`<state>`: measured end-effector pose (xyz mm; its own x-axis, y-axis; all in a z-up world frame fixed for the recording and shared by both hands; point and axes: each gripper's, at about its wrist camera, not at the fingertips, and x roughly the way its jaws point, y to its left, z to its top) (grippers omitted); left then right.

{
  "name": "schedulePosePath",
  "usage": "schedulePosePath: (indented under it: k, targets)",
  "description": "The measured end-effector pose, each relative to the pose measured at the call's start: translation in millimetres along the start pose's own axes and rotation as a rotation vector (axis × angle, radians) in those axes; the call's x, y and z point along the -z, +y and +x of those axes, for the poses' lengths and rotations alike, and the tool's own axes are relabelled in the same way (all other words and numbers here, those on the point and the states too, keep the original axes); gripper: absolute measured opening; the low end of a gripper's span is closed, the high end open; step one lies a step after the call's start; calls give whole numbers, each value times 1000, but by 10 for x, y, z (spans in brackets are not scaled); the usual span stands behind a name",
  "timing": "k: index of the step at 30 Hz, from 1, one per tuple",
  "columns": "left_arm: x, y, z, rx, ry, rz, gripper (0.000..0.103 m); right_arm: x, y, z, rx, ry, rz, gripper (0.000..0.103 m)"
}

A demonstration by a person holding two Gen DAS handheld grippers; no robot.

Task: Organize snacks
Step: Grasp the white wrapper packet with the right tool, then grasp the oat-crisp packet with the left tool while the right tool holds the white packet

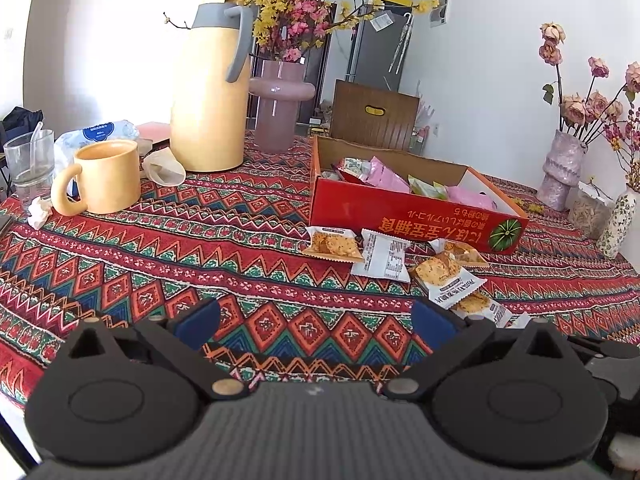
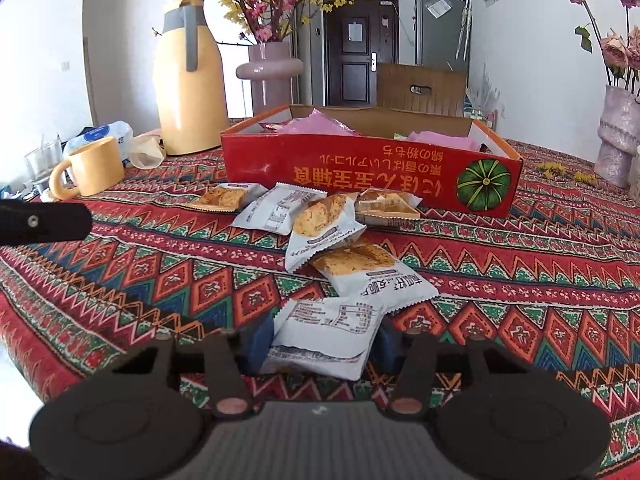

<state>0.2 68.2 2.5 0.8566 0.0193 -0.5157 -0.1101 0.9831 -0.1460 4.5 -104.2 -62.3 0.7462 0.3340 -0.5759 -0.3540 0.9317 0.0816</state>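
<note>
The right gripper (image 2: 322,344) has its blue-padded fingers (image 2: 258,346) on either side of a white snack packet (image 2: 328,338) that lies printed-label side up at the near end of a loose row of packets; the pads sit against the packet's two edges, pinching it. Just beyond it lies a cracker packet (image 2: 372,276), and beyond that another tilted one (image 2: 322,226), a white label-up packet (image 2: 280,210), and two more cracker packets (image 2: 224,197) (image 2: 388,204) close against the front wall of the red cardboard box (image 2: 360,176). The box stands open on the patterned tablecloth (image 2: 160,280) covering the surface and holds pink packets (image 2: 320,122) and other wrapped snacks.

The left gripper (image 1: 316,322) hovers over bare cloth with its fingers (image 1: 196,320) spread wide and nothing between them; the scattered packets lie to its right and farther off.

Far left of the box stand a yellow thermos jug (image 2: 188,84), a yellow mug (image 2: 90,170), a drinking glass (image 1: 30,164) and a pink vase (image 2: 270,74) of flowering branches. A mottled vase (image 2: 616,136) of dried roses stands at the far right.
</note>
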Motion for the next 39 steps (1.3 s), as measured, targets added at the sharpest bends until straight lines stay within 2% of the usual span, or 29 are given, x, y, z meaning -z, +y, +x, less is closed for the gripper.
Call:
schedulePosePath:
  k: [12, 13, 14, 22, 24, 32, 39]
  targets:
    - [22, -51, 57, 3, 21, 9, 103, 69, -126, -192, -9, -48, 13, 37]
    - [24, -50, 59, 2, 22, 9, 103, 75, -133, -208, -9, -55, 14, 25]
    - [25, -50, 62, 1, 23, 9, 103, 71, -147, -234, -17, -67, 20, 23]
    - [21, -50, 74, 1, 30, 10, 103, 51, -178, -380, -21, -121, 21, 15]
    - [10, -62, 96, 0, 35, 13, 103, 21, -207, -422, -24, -138, 24, 10]
    - [-176, -154, 326, -16, 49, 46, 103, -166, -488, -522, 10, -213, 59, 9]
    - [-459, -253, 720, -55, 71, 75, 103, -406, -857, -456, 75, -270, 80, 9]
